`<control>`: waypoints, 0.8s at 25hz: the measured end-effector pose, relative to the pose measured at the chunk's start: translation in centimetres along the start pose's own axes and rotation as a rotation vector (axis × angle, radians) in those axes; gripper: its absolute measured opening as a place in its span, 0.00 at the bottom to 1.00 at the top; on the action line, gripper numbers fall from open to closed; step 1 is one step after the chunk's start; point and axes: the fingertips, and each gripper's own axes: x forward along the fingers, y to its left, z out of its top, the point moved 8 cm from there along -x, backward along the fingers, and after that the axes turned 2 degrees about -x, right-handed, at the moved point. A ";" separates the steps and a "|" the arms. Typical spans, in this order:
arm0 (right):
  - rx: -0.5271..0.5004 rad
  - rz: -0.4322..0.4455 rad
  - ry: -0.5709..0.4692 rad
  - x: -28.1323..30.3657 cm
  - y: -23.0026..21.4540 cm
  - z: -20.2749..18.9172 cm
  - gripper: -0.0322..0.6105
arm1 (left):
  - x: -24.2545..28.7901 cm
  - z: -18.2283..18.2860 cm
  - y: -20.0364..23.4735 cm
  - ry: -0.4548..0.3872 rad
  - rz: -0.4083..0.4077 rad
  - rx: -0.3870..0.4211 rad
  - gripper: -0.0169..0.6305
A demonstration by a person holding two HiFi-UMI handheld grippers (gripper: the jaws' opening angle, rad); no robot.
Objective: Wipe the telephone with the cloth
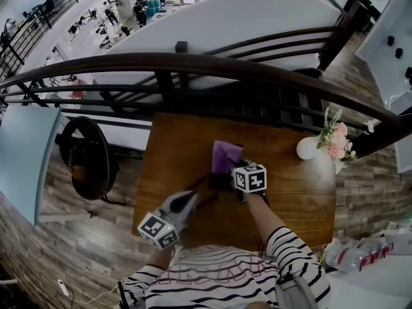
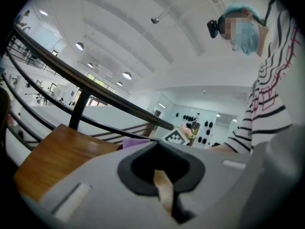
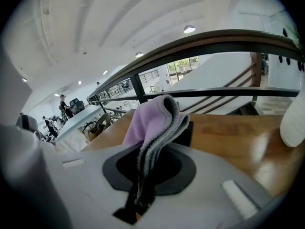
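Nearest the camera, the left gripper (image 2: 164, 194) shows its jaws drawn together with nothing between them. It hovers over the near left part of the wooden table (image 1: 290, 198), tips towards the centre. Beyond it, the right gripper (image 3: 140, 194) is clamped on a folded lilac cloth (image 3: 155, 123) with a grey edge, which rises out of the jaws and droops forward. Just beneath the cloth lies a dark body, the telephone (image 1: 217, 181), at mid-table between the two grippers. Each gripper's cube (image 1: 250, 177) carries black-and-white square markers and no legible text. Bare wood lies open to the right of the right gripper as far as the white vase (image 1: 309, 149) of pink flowers (image 1: 336, 140) near the far right corner. Clear bottles (image 1: 360, 255) at lower right bear red print too blurred to read. The table's far edge meets a dark curved railing (image 1: 193, 63).
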 end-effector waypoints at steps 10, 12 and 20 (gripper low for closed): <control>0.048 -0.102 -0.007 -3.9 -4.7 -1.8 0.11 | 2.8 -0.7 -1.4 0.030 -0.069 0.005 0.03; 0.055 -0.124 -0.006 -4.6 -5.4 -2.3 0.11 | 3.1 -0.7 -1.7 0.035 -0.081 0.009 0.03; 0.079 -0.122 -0.039 -6.4 -4.9 -2.8 0.11 | 3.3 -0.7 -2.5 0.049 -0.102 0.015 0.03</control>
